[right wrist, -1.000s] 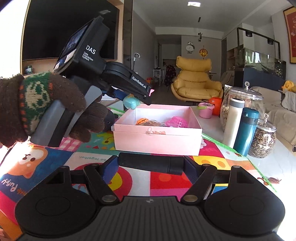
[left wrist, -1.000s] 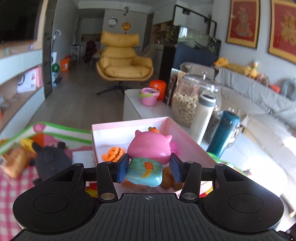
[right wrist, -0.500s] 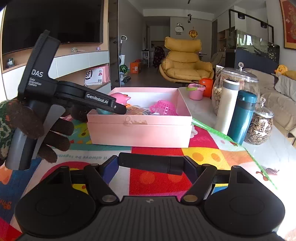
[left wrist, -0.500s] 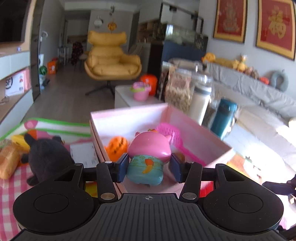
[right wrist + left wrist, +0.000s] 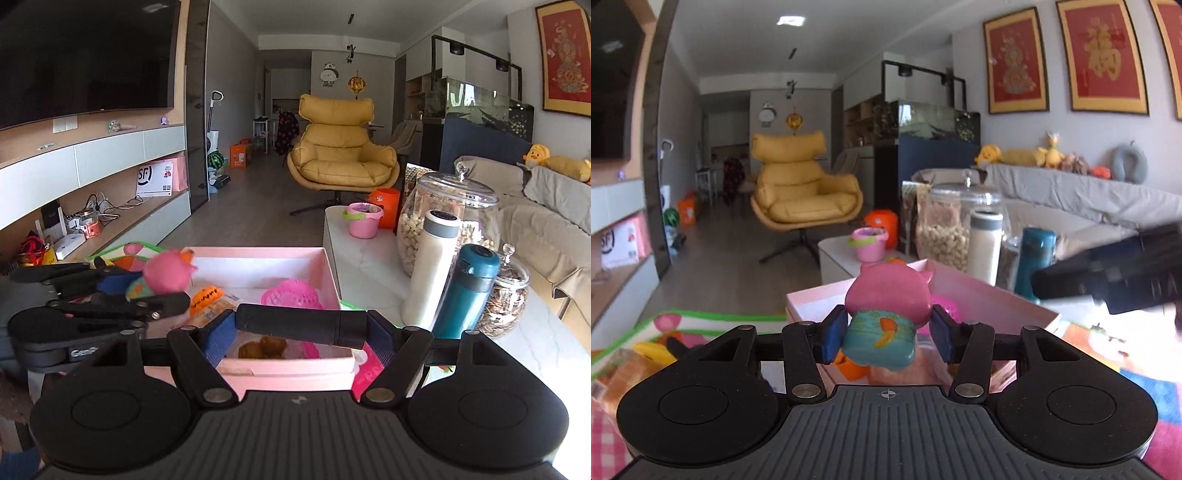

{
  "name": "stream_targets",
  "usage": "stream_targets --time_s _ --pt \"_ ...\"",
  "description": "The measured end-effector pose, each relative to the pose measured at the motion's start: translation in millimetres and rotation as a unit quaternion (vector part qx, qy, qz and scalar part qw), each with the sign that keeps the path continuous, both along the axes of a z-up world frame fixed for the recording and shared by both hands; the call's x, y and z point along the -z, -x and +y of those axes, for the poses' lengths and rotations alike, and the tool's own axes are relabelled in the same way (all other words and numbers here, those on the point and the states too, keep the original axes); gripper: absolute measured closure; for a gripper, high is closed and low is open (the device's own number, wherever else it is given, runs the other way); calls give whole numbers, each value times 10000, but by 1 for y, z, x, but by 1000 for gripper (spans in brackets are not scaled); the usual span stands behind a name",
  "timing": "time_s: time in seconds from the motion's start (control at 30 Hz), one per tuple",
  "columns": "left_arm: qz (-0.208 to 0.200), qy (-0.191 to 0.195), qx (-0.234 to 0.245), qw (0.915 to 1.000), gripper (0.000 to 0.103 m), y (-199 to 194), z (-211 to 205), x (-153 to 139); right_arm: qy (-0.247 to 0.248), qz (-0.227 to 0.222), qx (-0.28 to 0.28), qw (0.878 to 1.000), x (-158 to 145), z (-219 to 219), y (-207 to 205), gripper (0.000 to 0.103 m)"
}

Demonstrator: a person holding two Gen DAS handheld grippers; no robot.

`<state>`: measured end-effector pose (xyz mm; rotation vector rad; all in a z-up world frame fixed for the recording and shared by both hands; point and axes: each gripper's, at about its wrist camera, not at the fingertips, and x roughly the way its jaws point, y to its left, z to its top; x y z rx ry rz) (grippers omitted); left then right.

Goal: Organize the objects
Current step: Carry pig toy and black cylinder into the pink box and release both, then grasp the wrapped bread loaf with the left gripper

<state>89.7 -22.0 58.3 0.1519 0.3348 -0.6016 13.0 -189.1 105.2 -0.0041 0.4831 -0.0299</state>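
My left gripper (image 5: pixel 884 334) is shut on a pink pig toy (image 5: pixel 886 314) with a teal body, holding it over the near left part of the open pink box (image 5: pixel 1008 301). The right wrist view shows that toy (image 5: pixel 166 275) and the left gripper (image 5: pixel 122 291) at the box's (image 5: pixel 288 363) left side. My right gripper (image 5: pixel 303 328) is shut on a black cylinder (image 5: pixel 301 326), held crosswise above the box's near edge. Inside the box lie an orange pumpkin toy (image 5: pixel 208 295), a pink mesh toy (image 5: pixel 291 293) and a brown lump (image 5: pixel 262 347).
Right of the box stand a white bottle (image 5: pixel 430 266), a teal flask (image 5: pixel 467 291), a big glass jar (image 5: pixel 447 218) and a small seed jar (image 5: pixel 508 301). A pink toy bucket (image 5: pixel 362 219) sits behind. More toys (image 5: pixel 650 350) lie on the colourful mat at left.
My right gripper carried the black cylinder forward from over the mat to above the box's near edge. The left gripper with the pig toy sank slightly and rolled, staying over the box.
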Motion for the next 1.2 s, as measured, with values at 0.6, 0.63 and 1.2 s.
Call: stream_targets --time_s 0.6,0.63,1.2 --pt "-499 -827 417 9944 51 13 -24 26 -224 230 -443 9985 2 19 -74 10" --pt "-519 -820 431 9943 51 14 -25 27 -161 372 -500 9979 11 18 -71 10" --pt "-575 -1196 829 9877 36 6 -15 19 -884 1039 -718 9880 30 -5 -80 9"
